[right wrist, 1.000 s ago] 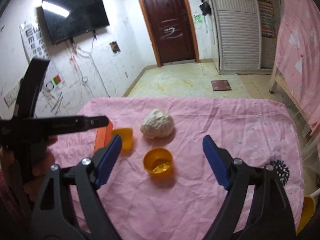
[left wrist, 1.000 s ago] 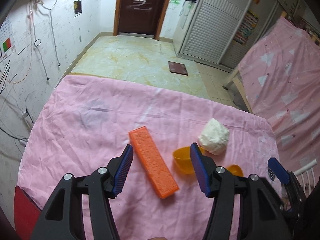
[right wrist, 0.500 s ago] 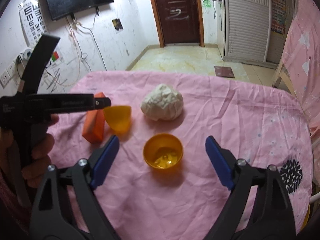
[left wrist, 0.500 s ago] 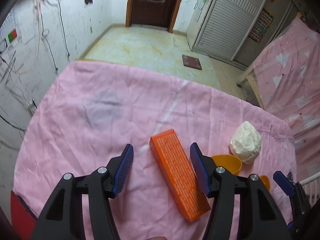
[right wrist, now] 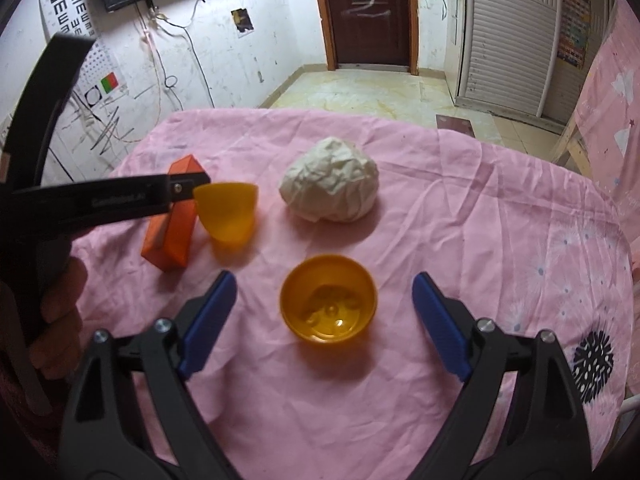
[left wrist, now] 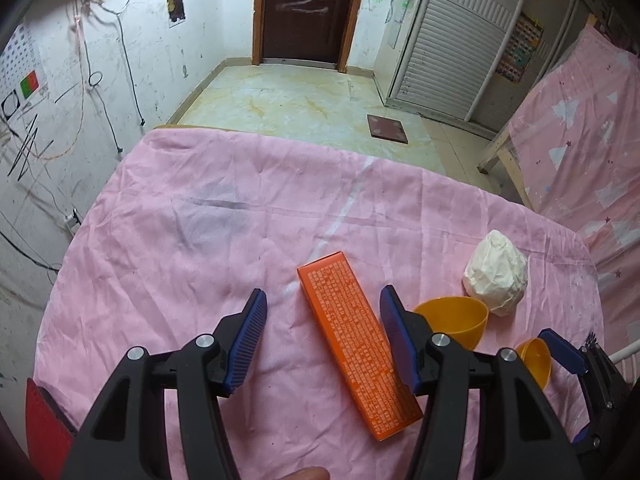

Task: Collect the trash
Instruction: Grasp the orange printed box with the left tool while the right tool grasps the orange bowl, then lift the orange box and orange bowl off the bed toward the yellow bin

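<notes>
So the trash is four bits on the pink cloth (left wrist: 240, 240): an orange box (left wrist: 356, 340), a crumpled white paper ball (right wrist: 330, 186), and two orange plastic half-shells. The box lies flat, slanting between the left gripper (left wrist: 320, 336)'s blue pads, not touched by either as far as I can tell. The tipped half-shell (left wrist: 454, 324) sits just right of the box, partly behind the right pad, with the paper ball just beyond it.

The right wrist camera gives what the left one can't: the upright half-shell (right wrist: 328, 304) seen from above, open side up, with something glinting in the bottom. It sits between the right gripper (right wrist: 324, 322)'s spread fingers, well clear of both. In the left view that shell is just a sliver behind the tool.

The right view also catches the left gripper from the side, held low over the box, with the person's hand (right wrist: 60, 312) wrapped round the handle. Both grippers are wide apart and holding nothing.
</notes>
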Available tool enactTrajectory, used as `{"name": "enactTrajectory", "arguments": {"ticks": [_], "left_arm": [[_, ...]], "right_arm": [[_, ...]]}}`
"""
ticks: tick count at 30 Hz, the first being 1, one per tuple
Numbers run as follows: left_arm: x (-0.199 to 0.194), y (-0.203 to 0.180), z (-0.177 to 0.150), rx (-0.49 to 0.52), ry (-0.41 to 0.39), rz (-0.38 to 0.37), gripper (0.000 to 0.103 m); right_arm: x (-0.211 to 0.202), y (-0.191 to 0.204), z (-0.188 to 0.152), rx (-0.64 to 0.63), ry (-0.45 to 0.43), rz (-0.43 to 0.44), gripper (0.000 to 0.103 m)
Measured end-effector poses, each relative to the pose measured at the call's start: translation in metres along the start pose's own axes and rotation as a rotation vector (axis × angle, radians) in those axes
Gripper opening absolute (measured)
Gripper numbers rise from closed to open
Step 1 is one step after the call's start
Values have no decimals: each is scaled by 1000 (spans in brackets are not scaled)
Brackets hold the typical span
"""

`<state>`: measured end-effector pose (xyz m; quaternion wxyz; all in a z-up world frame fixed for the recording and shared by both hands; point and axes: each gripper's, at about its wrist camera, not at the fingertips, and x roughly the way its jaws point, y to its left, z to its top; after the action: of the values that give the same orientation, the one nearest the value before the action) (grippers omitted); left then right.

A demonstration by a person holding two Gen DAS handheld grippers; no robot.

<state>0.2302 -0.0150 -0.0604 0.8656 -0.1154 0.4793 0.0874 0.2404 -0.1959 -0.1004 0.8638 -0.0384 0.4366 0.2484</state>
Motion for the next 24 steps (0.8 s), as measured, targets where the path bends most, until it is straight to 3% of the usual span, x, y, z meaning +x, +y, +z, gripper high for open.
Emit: {"name": "enactTrajectory", "arguments": {"ticks": [6, 8, 13, 16, 18, 21, 24], "left_arm": [[-9, 6, -8, -5, 10, -3, 72], [-13, 8, -10, 5, -5, 11, 73], [-8, 3, -15, 18, 11, 42, 73], [-8, -1, -18, 29, 0, 79, 58], [-10, -3, -19, 45, -8, 97, 36], [-13, -6, -22, 69, -13, 109, 18], [-19, -8, -22, 72, -28, 112, 16]], "right_arm": [[0, -3, 1, -2, 4, -20, 86], [0, -4, 1, -5, 6, -27, 85], [-2, -7, 1, 11, -7, -52, 69], [-4, -13, 0, 26, -16, -52, 57], [-7, -17, -1, 42, -26, -37, 41], [-13, -17, -2, 42, -51, -34, 40], [-23, -17, -3, 41, -82, -31, 40]]}}
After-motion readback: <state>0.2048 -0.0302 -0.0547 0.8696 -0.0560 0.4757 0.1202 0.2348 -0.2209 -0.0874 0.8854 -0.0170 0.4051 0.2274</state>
